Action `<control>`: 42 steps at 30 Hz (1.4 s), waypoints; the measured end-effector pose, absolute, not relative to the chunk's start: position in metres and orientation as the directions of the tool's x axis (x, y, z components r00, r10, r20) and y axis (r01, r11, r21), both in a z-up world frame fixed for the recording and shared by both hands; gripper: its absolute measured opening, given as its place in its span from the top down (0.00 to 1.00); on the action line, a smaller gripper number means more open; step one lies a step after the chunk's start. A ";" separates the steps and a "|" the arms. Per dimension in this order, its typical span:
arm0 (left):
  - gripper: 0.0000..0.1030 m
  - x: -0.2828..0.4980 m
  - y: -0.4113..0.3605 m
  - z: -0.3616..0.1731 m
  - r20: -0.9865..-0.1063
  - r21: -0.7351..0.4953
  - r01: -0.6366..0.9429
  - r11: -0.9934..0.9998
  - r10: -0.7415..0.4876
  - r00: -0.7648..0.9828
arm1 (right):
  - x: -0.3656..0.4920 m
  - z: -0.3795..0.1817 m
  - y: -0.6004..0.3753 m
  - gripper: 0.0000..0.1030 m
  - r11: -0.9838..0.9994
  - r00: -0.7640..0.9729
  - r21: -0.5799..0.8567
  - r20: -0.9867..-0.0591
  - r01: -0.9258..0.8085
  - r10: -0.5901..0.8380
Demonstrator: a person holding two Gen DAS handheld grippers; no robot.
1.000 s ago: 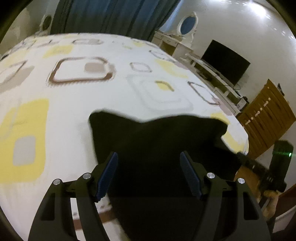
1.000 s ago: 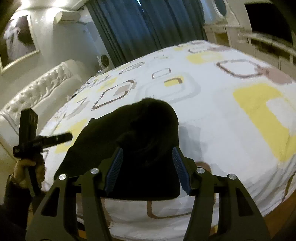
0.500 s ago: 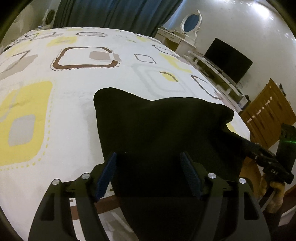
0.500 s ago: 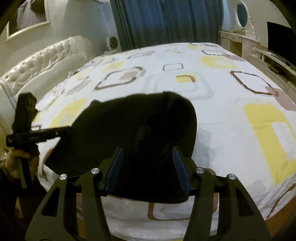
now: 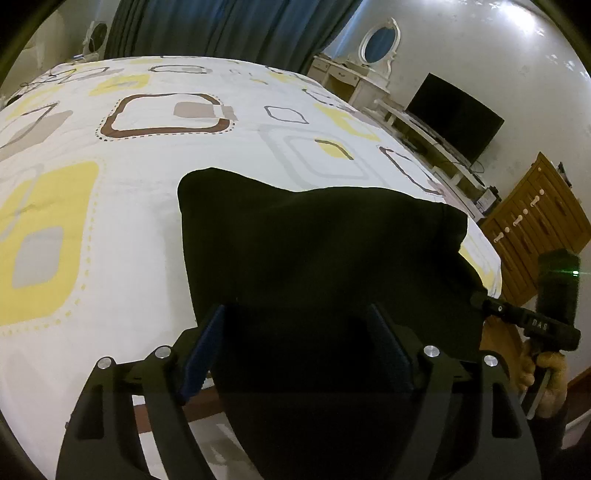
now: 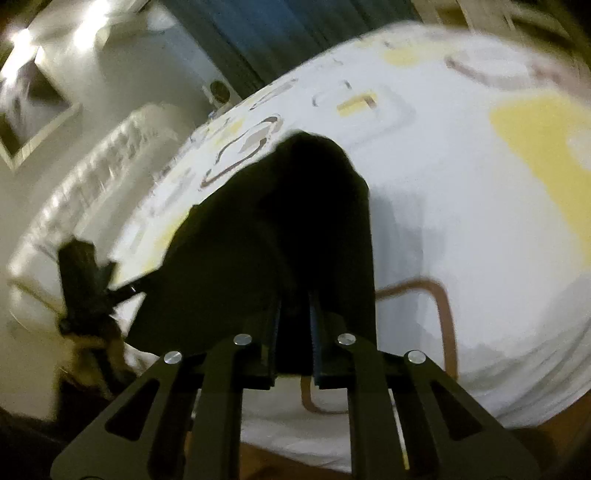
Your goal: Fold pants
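Black pants (image 5: 314, 240) lie bunched on the patterned bed sheet (image 5: 110, 221), hanging over its near edge. My left gripper (image 5: 295, 310) stands wide and its jaws are opening; the cloth lies between its blue pads without being pinched. My right gripper (image 6: 295, 299) is closing, its jaws nearly together with a fold of the pants (image 6: 258, 229) pressed between the pads. The left wrist view shows the right gripper (image 5: 480, 297) at the pants' right edge, held by a hand (image 5: 546, 369). The right wrist view is blurred and shows the left gripper (image 6: 125, 288) at the pants' left edge.
The bed sheet (image 6: 461, 203) spreads beyond the pants. A television (image 5: 454, 114), a white dresser with an oval mirror (image 5: 376, 44) and a wooden cabinet (image 5: 535, 221) stand to the right. Dark curtains (image 5: 221, 29) hang behind; a white tufted headboard (image 6: 74, 192) lies left.
The right gripper's jaws have come together on a fold of the pants while it dropped and rolled. The left gripper's jaws have spread slightly wider; the pants lie flatter on the bed.
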State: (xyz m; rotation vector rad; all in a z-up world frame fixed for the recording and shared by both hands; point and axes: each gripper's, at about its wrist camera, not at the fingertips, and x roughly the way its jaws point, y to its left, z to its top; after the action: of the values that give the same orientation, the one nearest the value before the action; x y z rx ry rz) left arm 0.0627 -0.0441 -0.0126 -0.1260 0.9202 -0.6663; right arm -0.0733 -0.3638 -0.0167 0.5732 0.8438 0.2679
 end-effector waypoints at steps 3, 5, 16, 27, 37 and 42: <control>0.24 0.061 -0.046 -0.015 -0.693 -0.373 0.484 0.792 -0.584 0.422 | -0.075 -0.044 -0.388 0.89 0.669 0.641 0.741 -0.541 0.056 0.544; 0.24 0.059 -0.048 -0.017 -0.692 -0.363 0.493 0.791 -0.582 0.426 | -0.078 -0.062 -0.401 0.91 0.554 0.653 0.828 -0.464 0.081 0.598; 0.23 0.061 -0.049 -0.019 -0.693 -0.356 0.497 0.791 -0.581 0.428 | -0.077 -0.026 -0.394 0.78 0.721 0.679 0.686 -0.575 0.097 0.456; 0.23 0.061 -0.048 -0.020 -0.692 -0.363 0.486 0.795 -0.579 0.430 | -0.049 0.051 -0.330 0.73 0.917 0.728 0.392 -0.606 -0.077 0.320; 0.23 0.060 -0.048 -0.019 -0.692 -0.364 0.486 0.795 -0.580 0.430 | -0.012 0.015 -0.338 0.73 0.939 0.675 0.343 -0.694 0.002 0.251; 0.23 0.058 -0.048 -0.019 -0.694 -0.361 0.486 0.796 -0.578 0.430 | -0.016 -0.011 -0.380 0.61 0.923 0.669 0.366 -0.716 0.118 0.198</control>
State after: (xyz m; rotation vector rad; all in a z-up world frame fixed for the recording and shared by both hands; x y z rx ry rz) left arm 0.0581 -0.0483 -0.0190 -0.1120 0.9092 -0.6653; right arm -0.0156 -0.3802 -0.0109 0.4042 0.8426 0.0464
